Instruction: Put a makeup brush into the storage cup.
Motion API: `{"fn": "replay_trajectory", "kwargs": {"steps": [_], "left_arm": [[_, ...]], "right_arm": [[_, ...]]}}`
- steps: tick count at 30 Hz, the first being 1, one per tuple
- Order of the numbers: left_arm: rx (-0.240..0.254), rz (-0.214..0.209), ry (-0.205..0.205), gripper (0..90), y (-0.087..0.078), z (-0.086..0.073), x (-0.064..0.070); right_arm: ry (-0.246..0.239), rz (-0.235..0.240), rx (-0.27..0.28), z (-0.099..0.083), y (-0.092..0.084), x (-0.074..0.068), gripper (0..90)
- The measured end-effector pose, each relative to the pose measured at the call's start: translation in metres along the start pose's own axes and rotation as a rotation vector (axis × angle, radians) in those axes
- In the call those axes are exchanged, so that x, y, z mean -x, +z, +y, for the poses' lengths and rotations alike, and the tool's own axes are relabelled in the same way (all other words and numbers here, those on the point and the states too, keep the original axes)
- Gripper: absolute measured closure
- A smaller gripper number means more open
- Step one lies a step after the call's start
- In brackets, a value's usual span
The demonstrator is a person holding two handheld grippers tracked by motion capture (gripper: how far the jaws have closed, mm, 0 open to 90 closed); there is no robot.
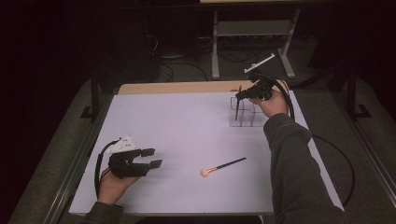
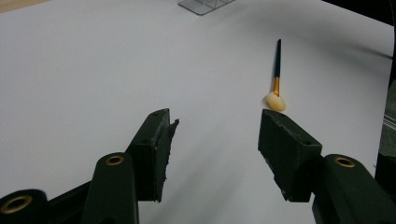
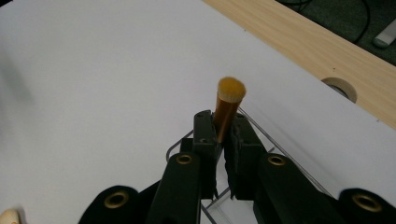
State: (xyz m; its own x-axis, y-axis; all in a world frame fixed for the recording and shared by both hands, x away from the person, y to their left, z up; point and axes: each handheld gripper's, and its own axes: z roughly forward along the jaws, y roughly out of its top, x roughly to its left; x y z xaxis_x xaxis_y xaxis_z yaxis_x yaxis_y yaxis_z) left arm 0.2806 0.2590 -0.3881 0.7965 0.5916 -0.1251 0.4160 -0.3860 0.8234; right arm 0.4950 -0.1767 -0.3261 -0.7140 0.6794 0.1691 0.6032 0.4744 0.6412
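Observation:
My right gripper (image 1: 240,95) hangs over the clear compartment organizer (image 1: 245,115) at the back right of the white table, shut on a thin dark make-up brush (image 1: 237,108) that stands nearly upright, its lower end down in the organizer. In the right gripper view the jaws (image 3: 223,127) pinch the brush's orange ferrule, with the bristle head (image 3: 231,88) poking out beyond them over the organizer's rim (image 3: 280,154). A second brush (image 1: 224,165) with a pale head lies flat mid-table. My left gripper (image 1: 154,157) rests at the front left, open and empty; that brush (image 2: 277,70) lies just beyond its right jaw.
A bare wooden strip (image 1: 187,87) runs along the table's far edge, with a round hole (image 3: 340,87) in it. A metal stand (image 1: 252,28) and cables sit on the dark floor behind. A black cable (image 1: 343,163) loops off the table's right side.

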Motion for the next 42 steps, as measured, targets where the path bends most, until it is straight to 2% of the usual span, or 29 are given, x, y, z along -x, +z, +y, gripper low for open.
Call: {"fn": "replay_trajectory", "kwargs": {"steps": [18,22,38,42], "left_arm": [[0.0,0.0,-0.004,43.7,0.0,0.0,0.0],[0.002,-0.001,-0.005,43.7,0.001,0.0,0.0],[0.001,-0.004,-0.006,43.5,0.0,0.0,-0.001],[0.002,-0.005,-0.005,43.4,0.0,0.0,-0.002]], "right_arm": [[0.003,-0.003,-0.033,-0.007,0.011,0.001,81.8],[0.011,-0.003,-0.036,-0.008,0.012,0.002,77.8],[0.035,-0.002,-0.018,-0.01,0.005,0.002,70.5],[0.026,-0.002,-0.001,-0.011,0.001,0.001,68.8]]}}
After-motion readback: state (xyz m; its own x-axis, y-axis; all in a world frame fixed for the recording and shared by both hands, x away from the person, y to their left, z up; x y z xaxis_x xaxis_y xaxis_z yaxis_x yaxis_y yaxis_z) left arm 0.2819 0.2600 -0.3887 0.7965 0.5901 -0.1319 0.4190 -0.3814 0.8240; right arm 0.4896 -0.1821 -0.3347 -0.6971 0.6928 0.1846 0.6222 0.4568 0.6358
